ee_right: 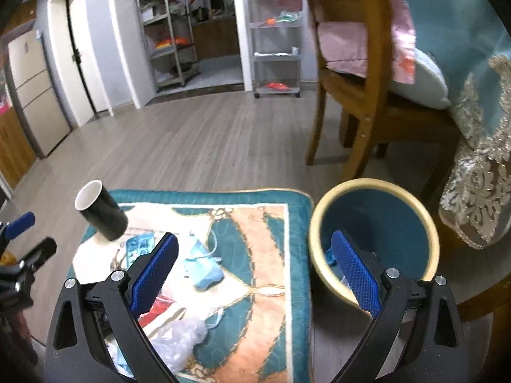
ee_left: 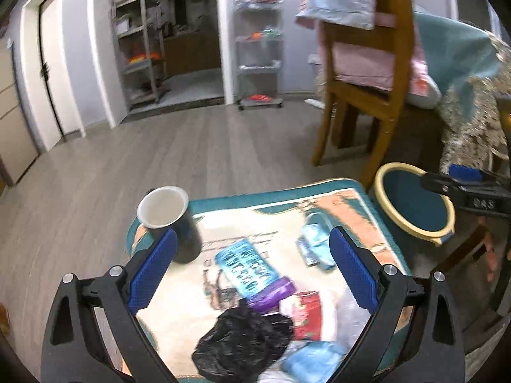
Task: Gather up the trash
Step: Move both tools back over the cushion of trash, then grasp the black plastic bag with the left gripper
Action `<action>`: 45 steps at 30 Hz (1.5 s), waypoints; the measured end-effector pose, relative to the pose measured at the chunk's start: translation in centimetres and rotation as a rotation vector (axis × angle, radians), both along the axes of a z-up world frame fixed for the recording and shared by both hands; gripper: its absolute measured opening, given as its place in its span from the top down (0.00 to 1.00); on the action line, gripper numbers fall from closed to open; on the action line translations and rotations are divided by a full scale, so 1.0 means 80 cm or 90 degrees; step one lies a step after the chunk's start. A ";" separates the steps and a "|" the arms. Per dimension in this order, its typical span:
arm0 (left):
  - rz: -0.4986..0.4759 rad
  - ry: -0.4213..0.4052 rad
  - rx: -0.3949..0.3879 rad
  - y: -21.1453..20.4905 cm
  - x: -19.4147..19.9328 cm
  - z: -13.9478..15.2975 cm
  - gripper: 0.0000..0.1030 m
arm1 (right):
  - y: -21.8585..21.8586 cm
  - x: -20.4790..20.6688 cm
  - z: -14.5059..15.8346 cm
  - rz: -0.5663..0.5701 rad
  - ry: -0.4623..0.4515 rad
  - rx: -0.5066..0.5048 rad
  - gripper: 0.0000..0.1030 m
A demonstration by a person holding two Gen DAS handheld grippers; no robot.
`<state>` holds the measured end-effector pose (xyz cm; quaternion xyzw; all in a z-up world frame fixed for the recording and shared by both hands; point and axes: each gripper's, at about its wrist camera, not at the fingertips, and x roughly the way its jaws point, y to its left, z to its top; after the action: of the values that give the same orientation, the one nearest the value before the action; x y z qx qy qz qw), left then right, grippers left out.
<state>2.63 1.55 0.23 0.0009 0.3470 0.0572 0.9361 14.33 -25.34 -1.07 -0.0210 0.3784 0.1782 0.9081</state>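
Observation:
Trash lies on a patterned mat (ee_left: 223, 204): a black plastic bag (ee_left: 242, 341), a blue wrapper (ee_left: 246, 266), a purple wrapper (ee_left: 271, 292), a red packet (ee_left: 306, 316), a blue face mask (ee_right: 201, 265) and a clear plastic bag (ee_right: 182, 338). A black paper cup (ee_left: 174, 220) stands at the mat's far left corner. A teal bin with a cream rim (ee_right: 373, 239) stands right of the mat. My left gripper (ee_left: 252, 255) is open above the trash. My right gripper (ee_right: 255, 265) is open, straddling the mat's right edge and the bin.
A wooden chair (ee_right: 354, 95) with pink cloth stands behind the bin. A table with a teal lace cloth (ee_right: 479, 146) is at the right. Grey wood floor (ee_right: 198, 140) stretches behind the mat to shelving racks (ee_right: 274, 41) and a doorway.

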 end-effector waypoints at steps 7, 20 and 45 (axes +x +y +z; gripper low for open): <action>0.067 0.048 -0.024 0.049 0.005 -0.029 0.08 | 0.027 0.001 -0.021 0.024 0.028 -0.013 0.07; 0.107 0.132 -0.092 0.081 0.004 -0.074 0.09 | 0.068 -0.004 -0.068 0.057 0.097 -0.046 0.07; -0.015 0.236 -0.069 0.011 0.012 -0.127 1.00 | 0.048 0.011 -0.089 0.015 0.158 -0.010 0.07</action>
<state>3.59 2.39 -9.95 -0.0350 0.5161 0.0260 0.8554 15.21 -21.46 -8.15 -0.0105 0.4888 0.1870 0.8521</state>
